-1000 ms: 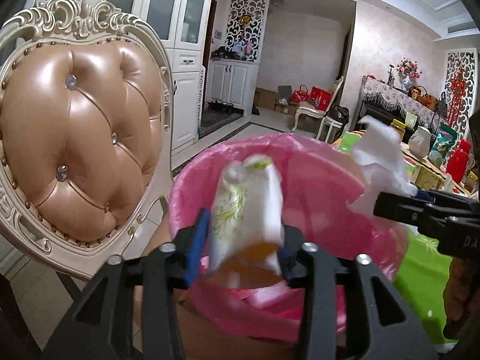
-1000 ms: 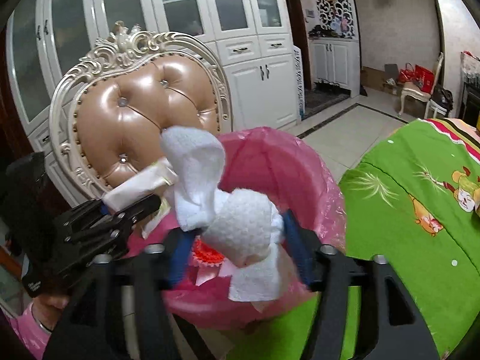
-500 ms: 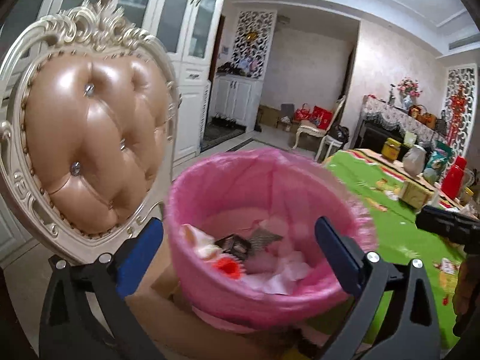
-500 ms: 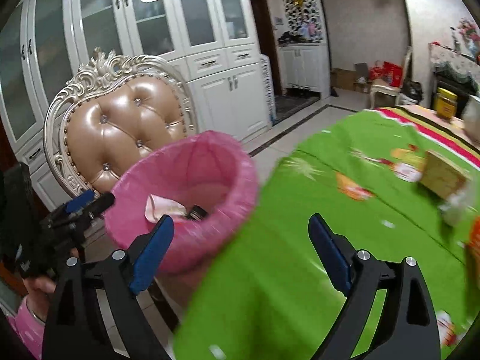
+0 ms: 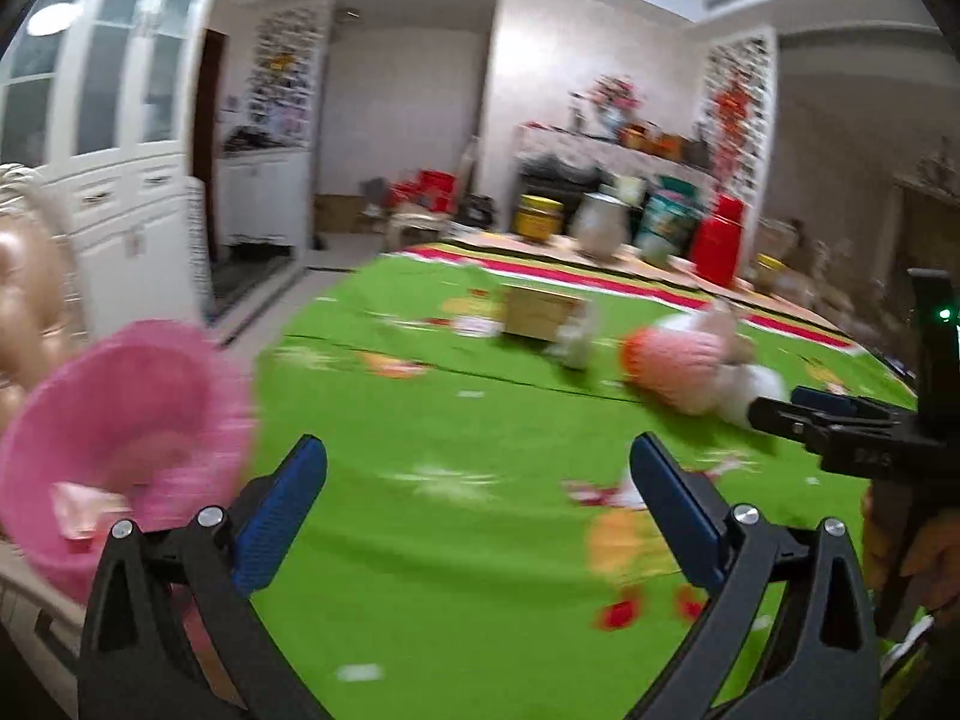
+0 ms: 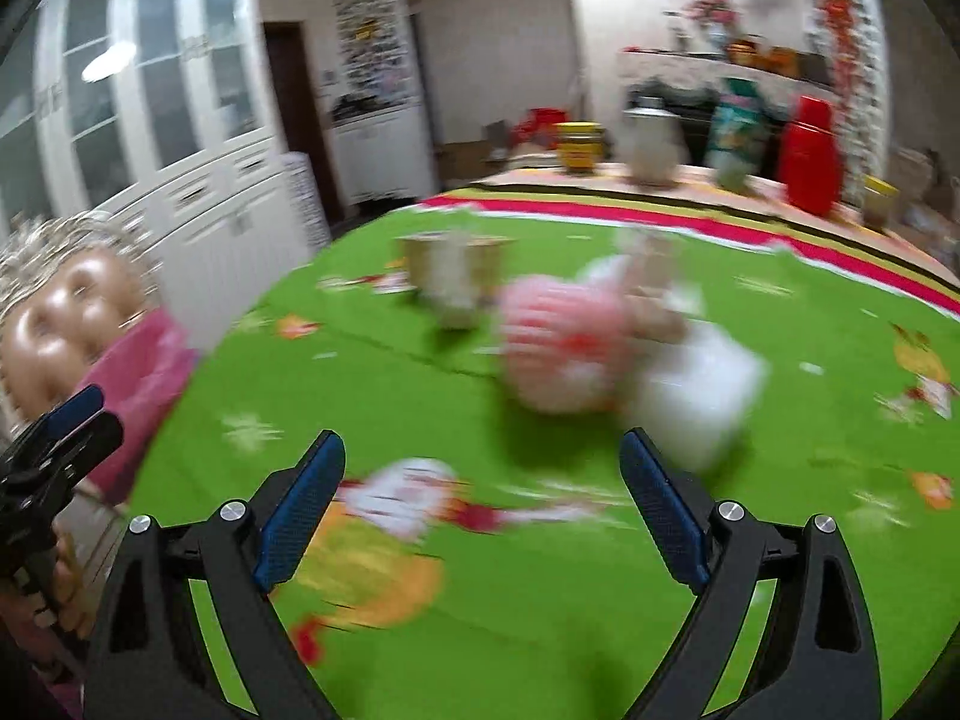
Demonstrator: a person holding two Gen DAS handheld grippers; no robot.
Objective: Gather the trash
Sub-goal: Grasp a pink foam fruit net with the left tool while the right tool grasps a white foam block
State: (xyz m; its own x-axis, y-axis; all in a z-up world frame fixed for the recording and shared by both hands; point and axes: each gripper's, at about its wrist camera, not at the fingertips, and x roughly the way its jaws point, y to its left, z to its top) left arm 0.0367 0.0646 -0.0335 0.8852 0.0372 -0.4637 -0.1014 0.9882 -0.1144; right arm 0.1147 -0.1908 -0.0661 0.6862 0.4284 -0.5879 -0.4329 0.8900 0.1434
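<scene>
Fingers point(image 5: 282, 513) of left gripper point(image 5: 477, 516) and right gripper point(image 6: 480, 510) spread, empty. Trash pile point(image 6: 606, 354) lies mid-desk point(image 6: 540, 630), bin point(image 5: 120, 426) at left edge. Slow down, settle over pile, pinch loose piece firmly.

- The right gripper point(image 6: 480, 516) hangs above the green-clothed desk point(image 6: 540, 630), its blue fingers point(image 6: 300, 516) spread with nothing between them.
- Blurred pink-and-white trash point(image 6: 600, 354) lies ahead.
- The pink bin point(image 6: 144, 384) sits at far left.
</scene>
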